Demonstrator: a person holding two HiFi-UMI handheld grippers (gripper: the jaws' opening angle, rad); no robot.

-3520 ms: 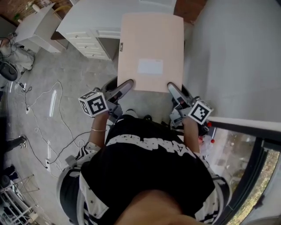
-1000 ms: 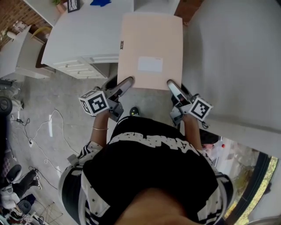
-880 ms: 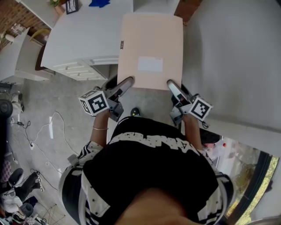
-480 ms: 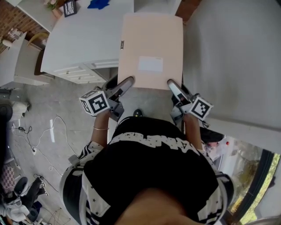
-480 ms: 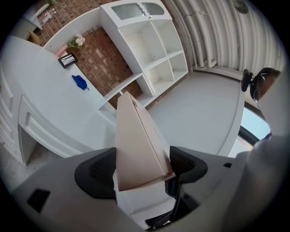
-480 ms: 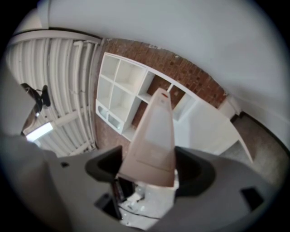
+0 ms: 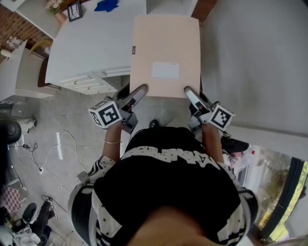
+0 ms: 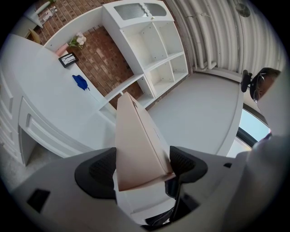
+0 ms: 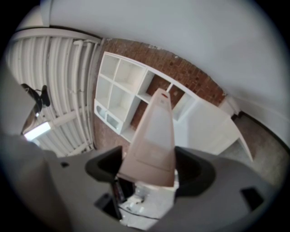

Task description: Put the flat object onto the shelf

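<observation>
**Surroundings Around the Room**

A white worktop (image 7: pixel 91 43) with drawers (image 7: pixel 90 83) is seen at ten o'clock in the head view. A blue item (image 7: pixel 106 5) and a small framed picture (image 7: pixel 74 10) are carried on it towards eleven o'clock. White cables (image 7: pixel 41 168) are strewn over the grey floor (image 7: pixel 65 111) at eight o'clock.

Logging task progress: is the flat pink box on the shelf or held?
Held. Left claw and right claw each clamp the near edge of the flat box; the shelf unit stands ahead, apart.
</observation>
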